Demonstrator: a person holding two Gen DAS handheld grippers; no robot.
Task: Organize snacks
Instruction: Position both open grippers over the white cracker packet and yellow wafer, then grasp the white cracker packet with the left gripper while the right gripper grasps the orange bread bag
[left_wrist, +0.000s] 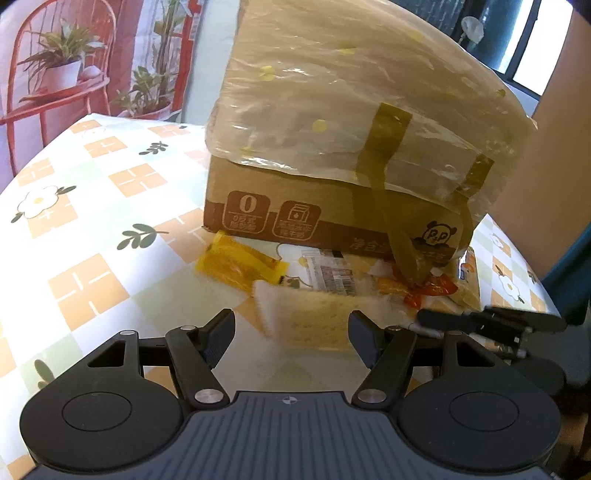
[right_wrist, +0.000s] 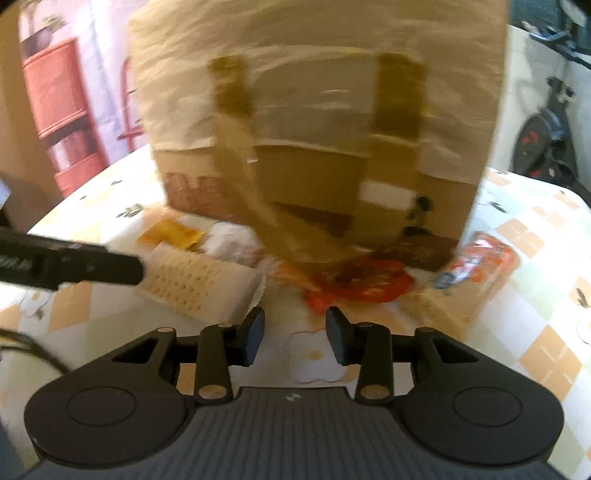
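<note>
A cardboard box (left_wrist: 295, 206) stands on the table with a translucent plastic bag (left_wrist: 351, 99) draped over it, olive handles hanging down. Snacks lie at its foot: a yellow packet (left_wrist: 236, 264), a white cracker packet (left_wrist: 314, 317), a barcoded packet (left_wrist: 332, 273) and a red-orange packet (left_wrist: 436, 288). My left gripper (left_wrist: 291, 332) is open, with the near end of the cracker packet just ahead between its fingertips; the pads do not press it. In the blurred right wrist view, my right gripper (right_wrist: 295, 332) is open over bare cloth, just short of the red packet (right_wrist: 362, 288). The cracker packet (right_wrist: 199, 288) lies to its left.
The table wears a checked orange, green and white cloth (left_wrist: 92, 221) with flower prints. Another orange packet (right_wrist: 484, 258) lies right of the box. A printed backdrop with red shelves (left_wrist: 55, 74) hangs behind. An exercise bike (right_wrist: 546, 133) stands at the far right.
</note>
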